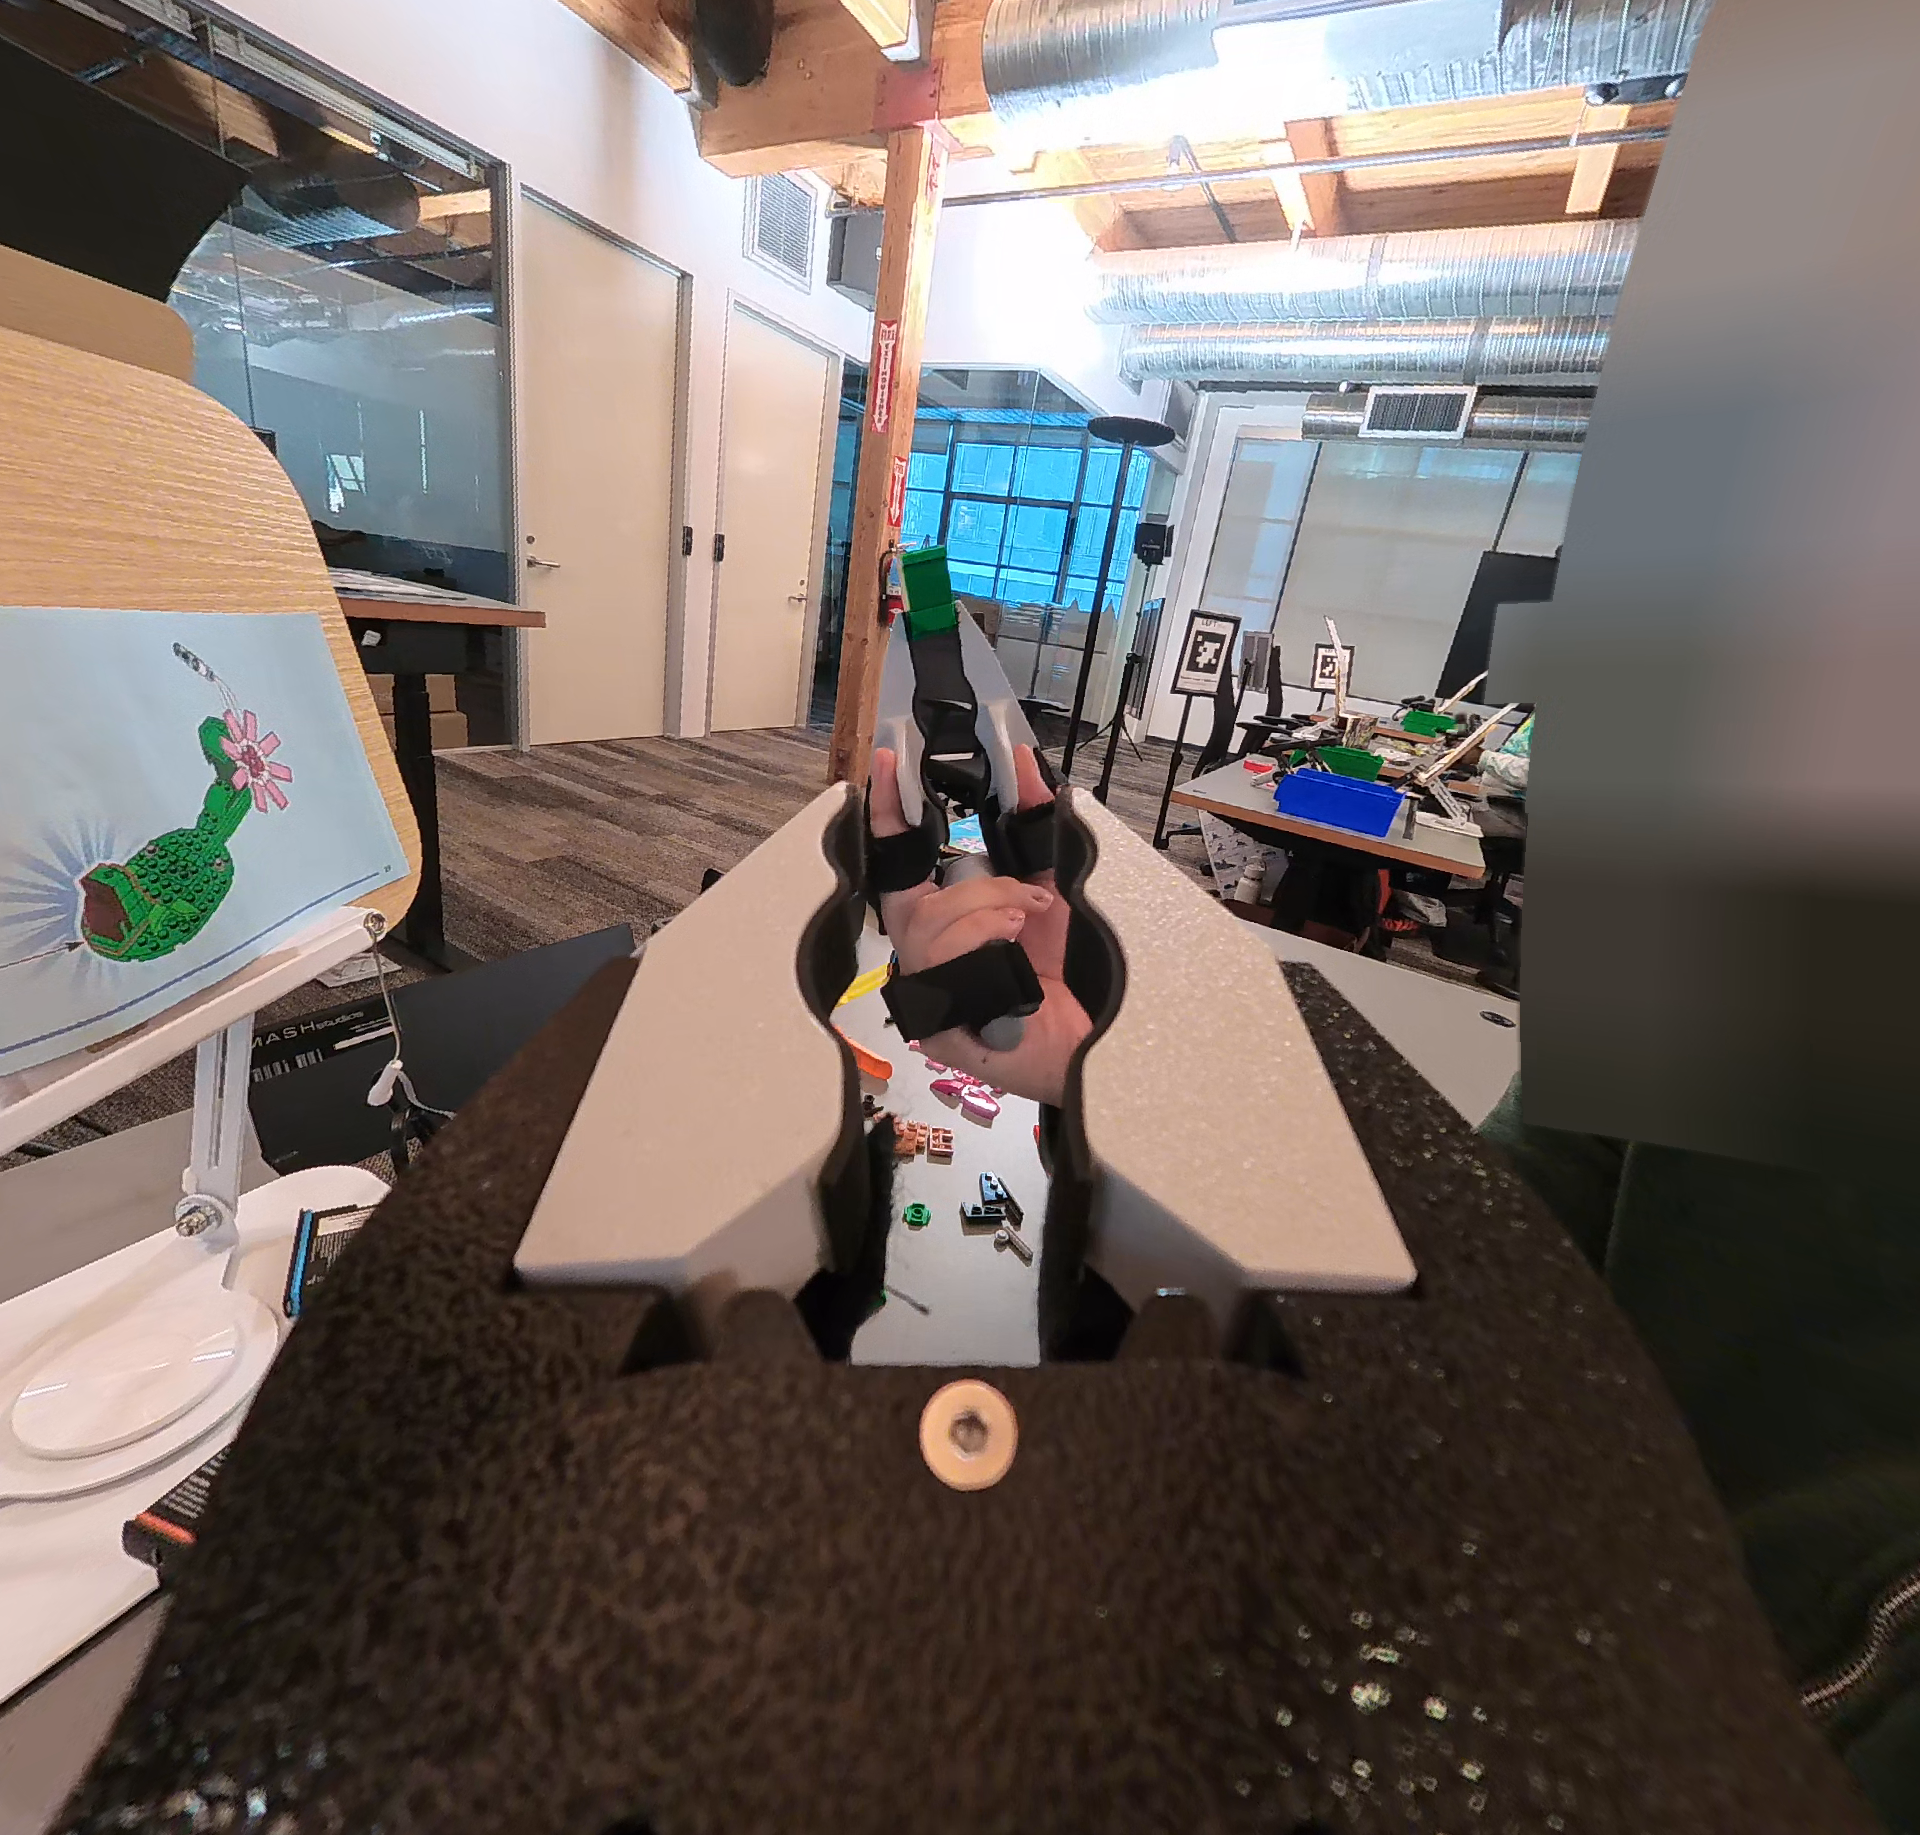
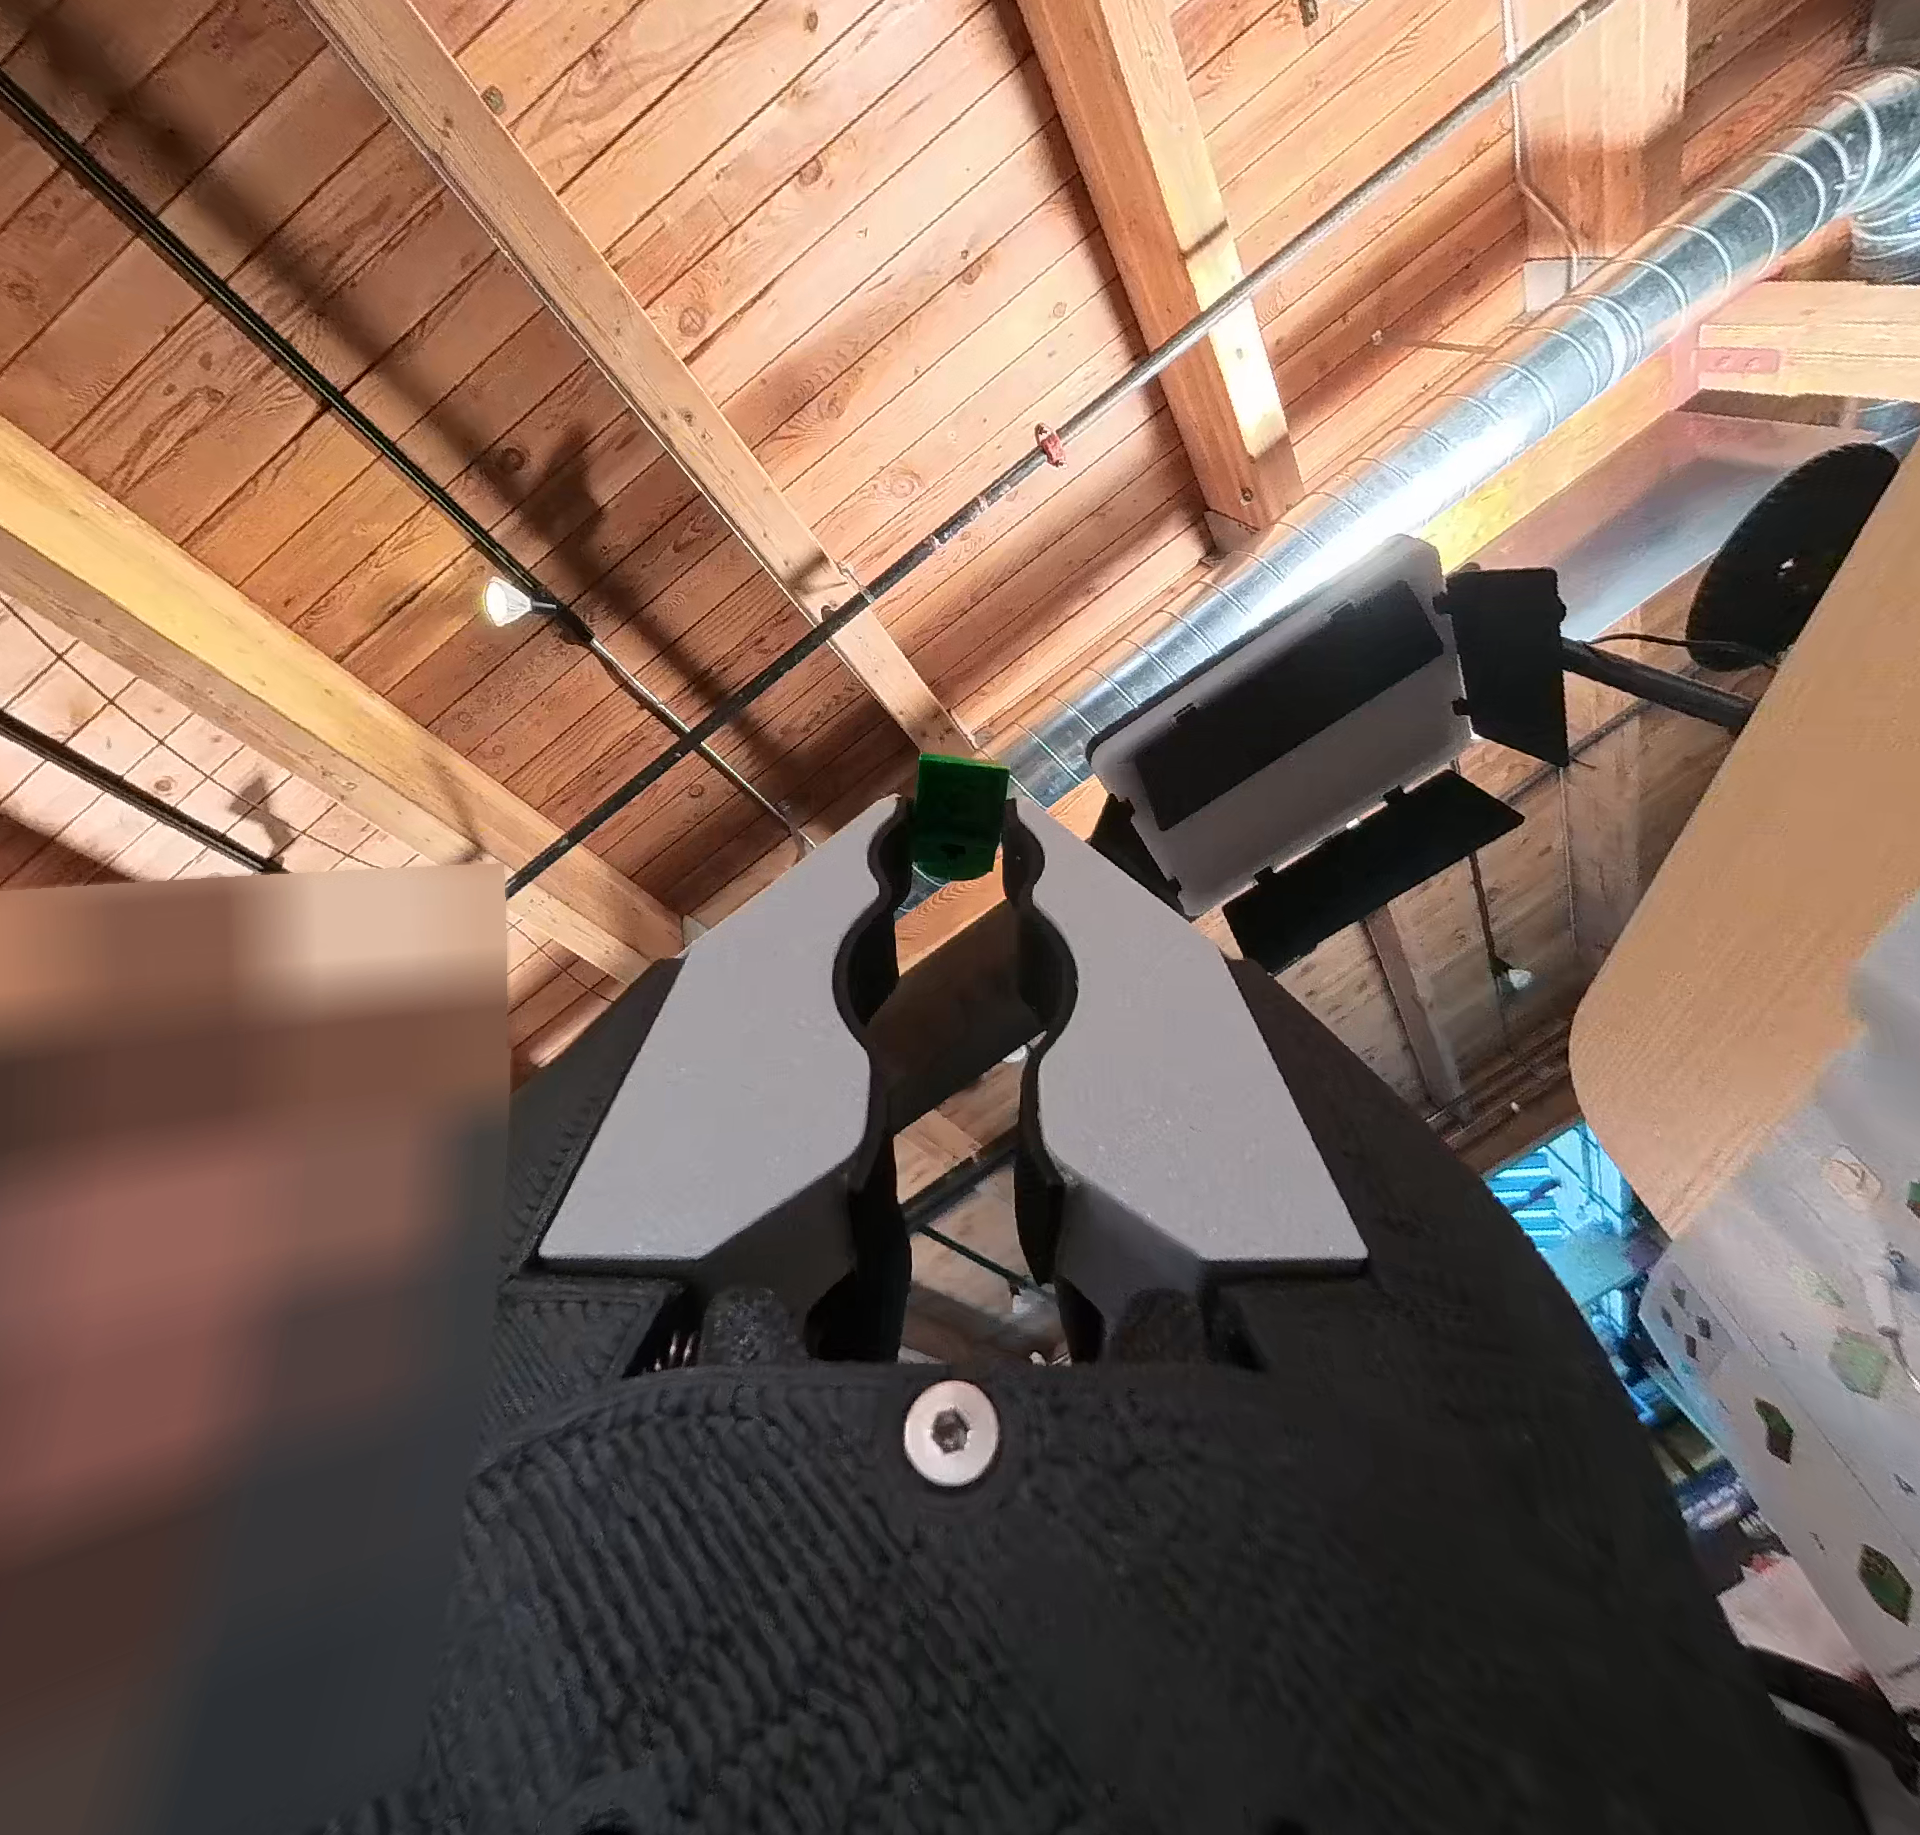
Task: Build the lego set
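Lego brick (image 2: 958, 821), green, sits pinched at the tips of the right gripper (image 2: 954, 829), raised toward the ceiling. Left gripper (image 1: 961, 964) hangs open and empty over loose pieces (image 1: 971, 1157) on the table. Best checked against the booklet (image 1: 177, 809) before seating, keeping the pinch square.

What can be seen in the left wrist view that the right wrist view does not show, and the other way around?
Only the left wrist view shows the open left tongs, the hand gripping the right tool, small loose lego pieces on the dark tabletop, and the light blue instruction page with a green model drawing on a white stand.

Only the right wrist view shows the wooden plank ceiling and a white and black lamp panel.

Both show the right tongs shut on the small green lego piece, held upward.
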